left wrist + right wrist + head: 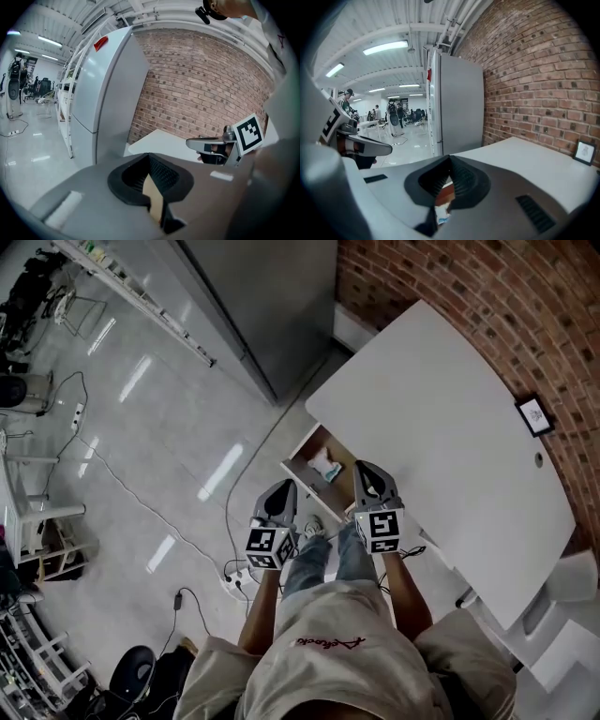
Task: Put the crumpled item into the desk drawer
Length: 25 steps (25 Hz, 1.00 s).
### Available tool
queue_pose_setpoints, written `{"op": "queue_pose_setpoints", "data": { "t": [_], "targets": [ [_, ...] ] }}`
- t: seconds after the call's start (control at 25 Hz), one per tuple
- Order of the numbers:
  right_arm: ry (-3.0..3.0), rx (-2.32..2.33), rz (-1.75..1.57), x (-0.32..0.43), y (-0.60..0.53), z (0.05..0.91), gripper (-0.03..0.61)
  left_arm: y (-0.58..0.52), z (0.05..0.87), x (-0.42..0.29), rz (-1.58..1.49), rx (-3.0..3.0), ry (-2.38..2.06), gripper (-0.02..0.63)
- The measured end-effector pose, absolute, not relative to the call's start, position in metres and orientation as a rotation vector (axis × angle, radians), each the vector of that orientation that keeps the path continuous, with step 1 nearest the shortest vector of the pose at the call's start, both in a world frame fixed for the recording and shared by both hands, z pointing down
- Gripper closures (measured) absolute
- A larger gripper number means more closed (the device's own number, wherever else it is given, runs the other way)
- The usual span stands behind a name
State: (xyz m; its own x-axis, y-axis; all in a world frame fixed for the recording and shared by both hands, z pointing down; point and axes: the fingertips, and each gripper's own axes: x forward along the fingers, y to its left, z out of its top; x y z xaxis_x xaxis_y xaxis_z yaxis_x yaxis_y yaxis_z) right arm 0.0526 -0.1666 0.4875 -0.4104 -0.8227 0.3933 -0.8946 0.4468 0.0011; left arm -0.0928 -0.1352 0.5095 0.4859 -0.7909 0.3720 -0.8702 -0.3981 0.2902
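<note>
I hold my left gripper point(284, 491) and my right gripper point(366, 472) side by side in front of me, both angled forward and down, the right a little ahead. Both sets of jaws are pressed together. My bare forearms point(405, 594) reach out from my body.

- Desk point(441, 418): against brick wall point(487, 296), right of cabinet point(272, 306).
- Picture frame point(534, 415): on desk, at its wall edge.
- Drawer point(302, 476): pulled out from desk's side, toward the person; 1 crumpled item point(325, 465) inside.
- 2 grippers: left gripper point(284, 491) and right gripper point(367, 474), side by side, just before drawer.
- Power strip point(234, 579): on floor point(169, 446), beside person's legs point(323, 563).
</note>
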Motion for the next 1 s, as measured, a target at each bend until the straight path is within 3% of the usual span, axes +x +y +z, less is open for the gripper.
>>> {"op": "queue_pose_setpoints", "data": {
  "t": [1.0],
  "targets": [
    [-2.441, 1.561, 0.063, 0.040, -0.169, 0.343, 0.566, -0.146, 0.345, -0.152, 0.055, 2.447, -1.611, 0.604]
  ]
}}
